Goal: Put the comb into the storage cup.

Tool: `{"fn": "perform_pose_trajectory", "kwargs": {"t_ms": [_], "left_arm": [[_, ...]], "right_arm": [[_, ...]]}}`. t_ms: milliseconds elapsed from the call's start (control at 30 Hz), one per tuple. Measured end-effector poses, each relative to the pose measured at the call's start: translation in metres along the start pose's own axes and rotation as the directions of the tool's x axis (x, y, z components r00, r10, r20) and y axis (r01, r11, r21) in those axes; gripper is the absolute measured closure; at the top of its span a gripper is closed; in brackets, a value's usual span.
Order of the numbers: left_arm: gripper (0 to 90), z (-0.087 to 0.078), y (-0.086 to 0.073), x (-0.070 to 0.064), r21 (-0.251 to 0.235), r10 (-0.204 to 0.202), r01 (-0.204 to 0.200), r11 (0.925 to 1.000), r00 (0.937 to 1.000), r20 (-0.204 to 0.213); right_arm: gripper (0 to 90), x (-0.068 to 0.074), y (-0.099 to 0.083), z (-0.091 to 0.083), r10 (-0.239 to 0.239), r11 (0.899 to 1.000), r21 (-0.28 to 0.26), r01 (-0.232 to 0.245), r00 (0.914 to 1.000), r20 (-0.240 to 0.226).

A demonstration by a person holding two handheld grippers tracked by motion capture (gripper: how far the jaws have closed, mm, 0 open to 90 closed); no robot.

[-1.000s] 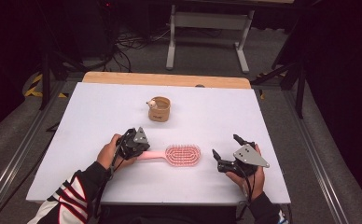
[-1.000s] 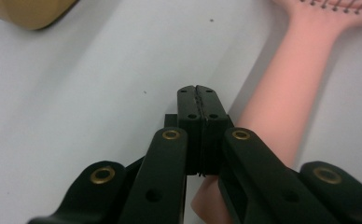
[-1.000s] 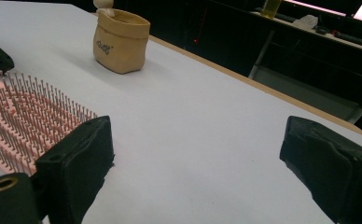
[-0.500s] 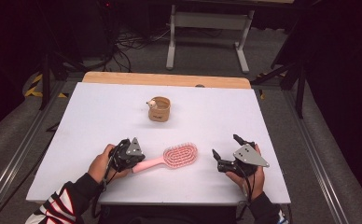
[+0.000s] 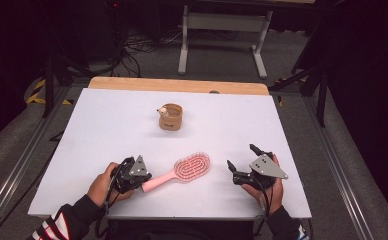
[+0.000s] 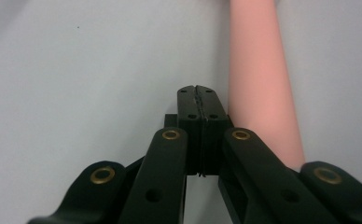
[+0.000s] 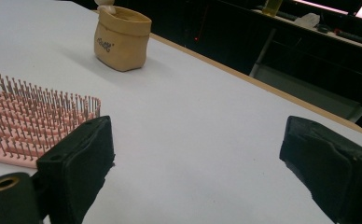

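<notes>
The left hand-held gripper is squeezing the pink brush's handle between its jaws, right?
Not quite. In the left gripper view, the left hand-held gripper has its jaws shut on nothing; the pink brush's handle lies beside them, not between them.

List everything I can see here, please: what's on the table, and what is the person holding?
Table: one, white top with a wooden far edge, centre of the scene.
Hairbrush: one, pink, bristles up, near edge between the two grippers, handle pointing toward the left one.
Small pouch: one, tan, upright at mid-table, something pale poking out of its top.
Metal frame: one, grey, on the floor beyond the table.
Left gripper: one, black, jaws closed together beside the brush handle, not around it.
Right gripper: one, black, jaws wide apart, nothing between them.
Hands: two, one behind each gripper.
</notes>
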State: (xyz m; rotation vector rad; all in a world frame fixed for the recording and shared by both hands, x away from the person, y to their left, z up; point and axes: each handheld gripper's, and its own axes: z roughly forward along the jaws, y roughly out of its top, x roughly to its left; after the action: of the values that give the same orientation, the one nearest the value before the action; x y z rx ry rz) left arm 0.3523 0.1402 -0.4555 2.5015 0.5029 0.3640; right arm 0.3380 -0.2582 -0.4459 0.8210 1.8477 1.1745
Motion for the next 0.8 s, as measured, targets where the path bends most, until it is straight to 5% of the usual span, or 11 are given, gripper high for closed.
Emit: {"fn": "perform_pose_trajectory", "kwargs": {"t_ms": [600,800], "left_arm": [[87.9,-0.008,-0.006,-0.013,0.0,0.016,-0.017,0.9999,0.9991,0.038],[83.2,-0.021,-0.011,-0.003,-0.043,-0.025,0.027,0.9987,0.9992,0.031]], "right_arm": [[9.7,0.0,0.0,0.0,-0.003,1.0,0.004,0.003,1.0,-0.003],[9.8,-0.001,0.0,-0.001,-0.003,1.0,-0.002,0.003,1.0,0.004]]}}
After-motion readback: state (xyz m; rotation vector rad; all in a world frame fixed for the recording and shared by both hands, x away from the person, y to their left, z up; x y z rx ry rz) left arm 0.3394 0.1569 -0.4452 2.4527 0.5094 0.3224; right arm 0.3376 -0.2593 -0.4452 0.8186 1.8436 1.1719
